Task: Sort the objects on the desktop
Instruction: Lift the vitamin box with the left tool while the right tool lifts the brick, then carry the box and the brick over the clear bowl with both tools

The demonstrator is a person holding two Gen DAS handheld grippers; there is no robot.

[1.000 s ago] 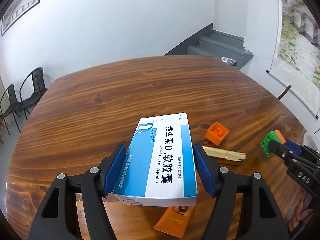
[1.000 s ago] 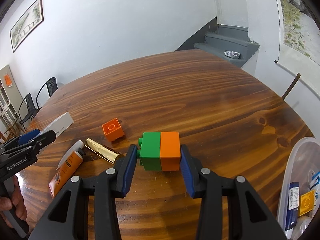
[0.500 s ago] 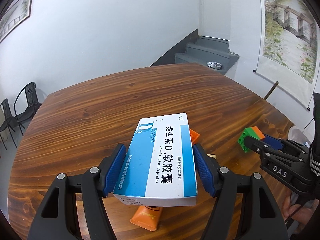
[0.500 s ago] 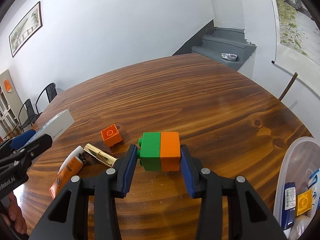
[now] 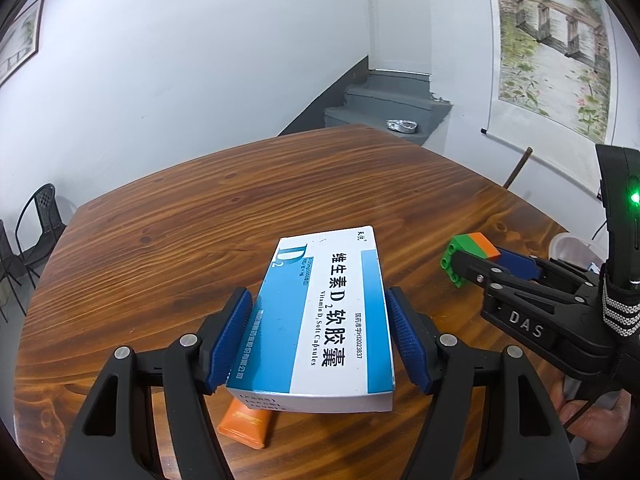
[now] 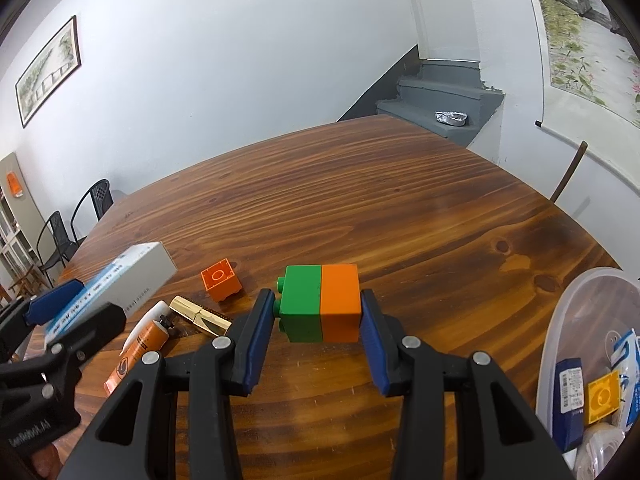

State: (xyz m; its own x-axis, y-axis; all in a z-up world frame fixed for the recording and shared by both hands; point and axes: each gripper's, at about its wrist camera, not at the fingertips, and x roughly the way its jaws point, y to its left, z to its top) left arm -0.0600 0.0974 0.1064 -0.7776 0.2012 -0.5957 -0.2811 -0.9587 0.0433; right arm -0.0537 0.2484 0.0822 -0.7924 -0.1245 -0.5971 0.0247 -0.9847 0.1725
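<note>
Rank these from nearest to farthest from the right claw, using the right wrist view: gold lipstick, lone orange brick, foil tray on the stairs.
1. Gold lipstick: on the table just left of the right claw, which grips the green-and-orange block.
2. Lone orange brick: left and slightly farther out.
3. Foil tray: far back on the grey stairs, beyond the table.

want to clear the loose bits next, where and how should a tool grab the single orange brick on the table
Grip the single orange brick across two opposite flat side walls, coming from above. It sits stud-up and slightly turned, so rotate the tool to match. The gold bar lies close on its near-left.
</note>
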